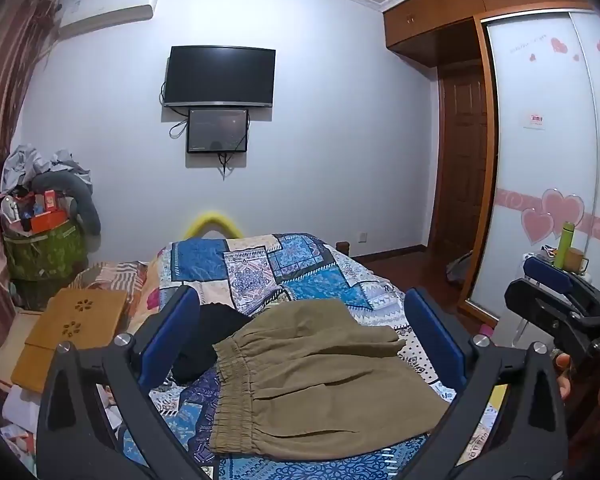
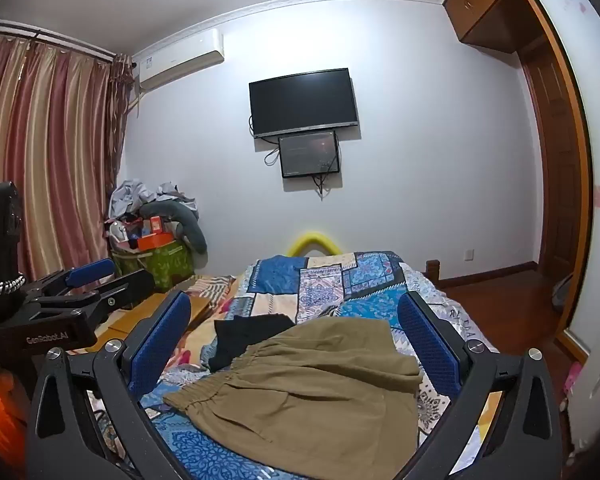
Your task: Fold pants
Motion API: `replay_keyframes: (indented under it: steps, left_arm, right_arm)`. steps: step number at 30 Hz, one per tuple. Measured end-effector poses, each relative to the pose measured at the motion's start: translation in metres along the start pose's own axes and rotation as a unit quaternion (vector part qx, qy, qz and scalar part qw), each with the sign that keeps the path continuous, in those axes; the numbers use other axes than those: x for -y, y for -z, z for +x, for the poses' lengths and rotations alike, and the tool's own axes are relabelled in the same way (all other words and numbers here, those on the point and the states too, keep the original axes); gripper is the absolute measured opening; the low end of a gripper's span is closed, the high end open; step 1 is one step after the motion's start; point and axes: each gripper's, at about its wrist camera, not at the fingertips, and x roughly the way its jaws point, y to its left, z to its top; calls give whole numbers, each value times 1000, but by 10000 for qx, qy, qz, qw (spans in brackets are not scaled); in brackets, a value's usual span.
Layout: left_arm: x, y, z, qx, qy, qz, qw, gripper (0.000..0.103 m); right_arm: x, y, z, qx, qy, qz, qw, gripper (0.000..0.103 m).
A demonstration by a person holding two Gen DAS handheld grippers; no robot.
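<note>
Khaki pants with an elastic waistband lie folded on the patchwork bedspread, waistband to the left; they also show in the right wrist view. My left gripper is open and empty, held above the pants. My right gripper is open and empty, also above them. The right gripper shows at the right edge of the left wrist view, and the left gripper at the left of the right wrist view.
A black garment lies beside the pants, partly under them. A wooden lap tray sits left of the bed. A full green basket stands in the corner. A wardrobe is at the right.
</note>
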Motion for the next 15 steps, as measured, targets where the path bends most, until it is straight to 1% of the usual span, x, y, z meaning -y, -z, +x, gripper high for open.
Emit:
replay_keyframes:
  steps: [3,5,9,10,15]
  left_arm:
    - [-3,-1,3,-102,-29,-6,9999,103]
    - [-7,-3,6,-103,-33,-22,9999,103]
    - [-10,-5,-4,57,-84,37,9999,103]
    - [0,-3,-1,51,-120,127,9998,103]
    - [2,-1,5,33,-140,148,9998,103]
  right_arm:
    - [-1,0,0,0,4,0,10000,103]
    - [-1,-1,-1,-1,15,-13,10000,103]
    - [-1,-3,-2,1,59,-17,10000,103]
    - [0,-3,-2,3,64,-5,10000,103]
    - [0,-5,-5,17,124,6,9999,103]
